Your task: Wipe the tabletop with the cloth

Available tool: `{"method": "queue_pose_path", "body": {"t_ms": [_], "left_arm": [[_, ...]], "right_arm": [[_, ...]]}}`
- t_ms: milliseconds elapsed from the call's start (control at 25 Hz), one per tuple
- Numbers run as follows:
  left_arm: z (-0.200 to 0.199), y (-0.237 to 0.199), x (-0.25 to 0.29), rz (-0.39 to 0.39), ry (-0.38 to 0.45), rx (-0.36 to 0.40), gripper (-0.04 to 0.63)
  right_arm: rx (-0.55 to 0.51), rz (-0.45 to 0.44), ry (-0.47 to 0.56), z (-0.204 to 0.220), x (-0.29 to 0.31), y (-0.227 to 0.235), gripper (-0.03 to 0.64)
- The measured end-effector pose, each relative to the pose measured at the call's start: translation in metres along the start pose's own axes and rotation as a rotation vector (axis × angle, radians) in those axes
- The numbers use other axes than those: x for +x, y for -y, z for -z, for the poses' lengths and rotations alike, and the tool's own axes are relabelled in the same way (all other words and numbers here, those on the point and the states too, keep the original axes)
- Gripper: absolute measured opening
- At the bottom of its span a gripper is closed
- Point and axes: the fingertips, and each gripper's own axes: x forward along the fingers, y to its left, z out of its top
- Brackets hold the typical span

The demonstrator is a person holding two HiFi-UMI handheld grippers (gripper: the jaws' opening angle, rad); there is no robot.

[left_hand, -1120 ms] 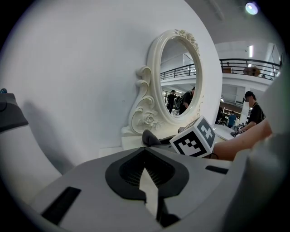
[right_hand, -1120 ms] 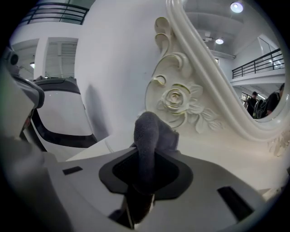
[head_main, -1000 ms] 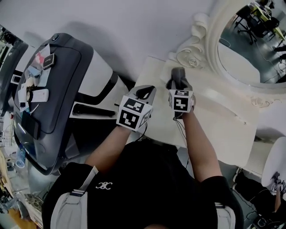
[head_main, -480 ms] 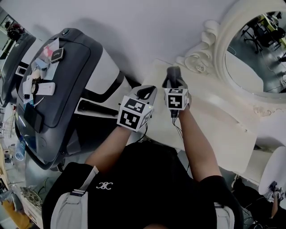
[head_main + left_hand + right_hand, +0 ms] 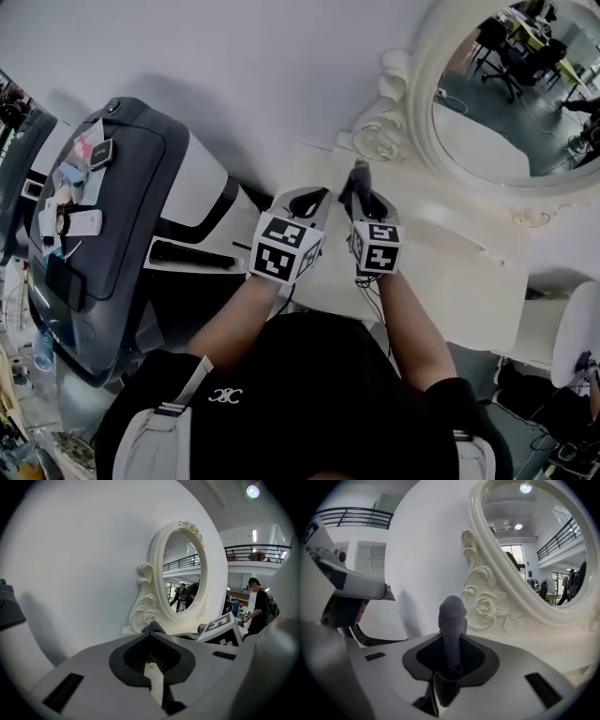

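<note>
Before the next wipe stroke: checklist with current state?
1. Cloth gripped: ok, right gripper is shut on it.
2. Left gripper empty: ok, jaws together, nothing between them.
3. Cloth touching the tabletop: cannot tell.
4. Room ahead: not ok, the mirror frame stands right in front of the cloth.
5. Grippers apart: ok, side by side but close.

Cloth (image 5: 451, 630) dk grey; table (image 5: 450, 272) cream; mirror frame (image 5: 380, 141) cream w/ rose scrolls; marker cubes (image 5: 284, 248) blk/wht squares; wall (image 5: 234, 56) white.
</note>
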Motion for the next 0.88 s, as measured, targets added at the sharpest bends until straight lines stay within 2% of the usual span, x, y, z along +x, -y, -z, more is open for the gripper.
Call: {"method": "queue_pose_path", "body": {"t_ms": [200,520,680,760,880], "left_arm": [[-0.016,0.044,0.031,0.087,0.019,0.030,-0.003],[-0.049,0.141,0.076,0.278,0.055,0.107,-0.003],[-0.059,0.177,0.088,0.323,0.069,0.122,-0.004],[-0.062,0.191,0.091,0.346,0.071,0.130,-0.004],[-0.063,0.203,0.093,0.365,0.068,0.143,-0.003]], "right_arm": [[0.029,0.101,0.093,-0.020,-0.056,0.054,0.086],[0.103,0.322,0.302,-0.073,-0.184,0.146,0.086],[0.060,0.429,0.366,-0.079,-0.235,0.169,0.086],[0.063,0.450,0.368,-0.075,-0.247,0.174,0.086],[0.105,0.429,0.366,-0.071,-0.248,0.174,0.085]]}}
